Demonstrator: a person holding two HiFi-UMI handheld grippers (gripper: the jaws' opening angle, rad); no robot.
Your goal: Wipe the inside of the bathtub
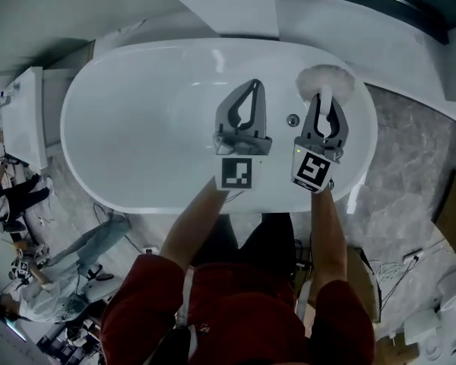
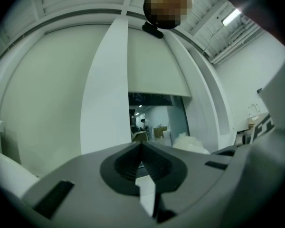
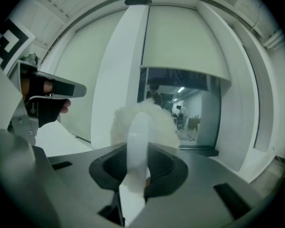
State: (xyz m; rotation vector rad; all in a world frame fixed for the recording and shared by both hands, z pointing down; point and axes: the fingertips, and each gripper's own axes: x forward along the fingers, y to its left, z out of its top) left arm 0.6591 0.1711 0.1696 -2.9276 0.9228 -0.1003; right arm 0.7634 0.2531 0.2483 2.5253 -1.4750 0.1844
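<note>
White oval bathtub point(image 1: 137, 128) fills the middle of the head view, with grey marble floor point(image 1: 410, 143) to its right and a white wall panel point(image 1: 228, 6) behind it. Far left: a white fixture point(image 1: 24, 112) beside the tub, and below it cables and people on the floor, too small to detail.

Left gripper point(image 1: 254, 84) hangs over the tub's middle and points at the far wall. In the left gripper view its jaws point(image 2: 141, 146) are pressed together at the tips with nothing between them. The marker cube point(image 1: 237, 172) sits at its rear, just above the near rim. The person's bare forearm runs back from it to a red top point(image 1: 213, 310).

Drain point(image 1: 292, 119) sits on the tub floor between the two grippers.

Right gripper point(image 1: 327, 99) is just right of the left one, over the tub's right end. Its jaws are clamped on the white handle of a fluffy brush point(image 1: 325, 80). The right gripper view shows the handle point(image 3: 137, 146) upright between the jaws point(image 3: 137, 163), with the fluffy head point(image 3: 159, 122) just beyond the tips. In the head view the head lies at the far inner wall near the rim; cannot tell if it touches. The left gripper point(image 3: 38, 96) also shows at the left edge of the right gripper view, and the brush head point(image 2: 190, 142) shows right of centre in the left gripper view.
</note>
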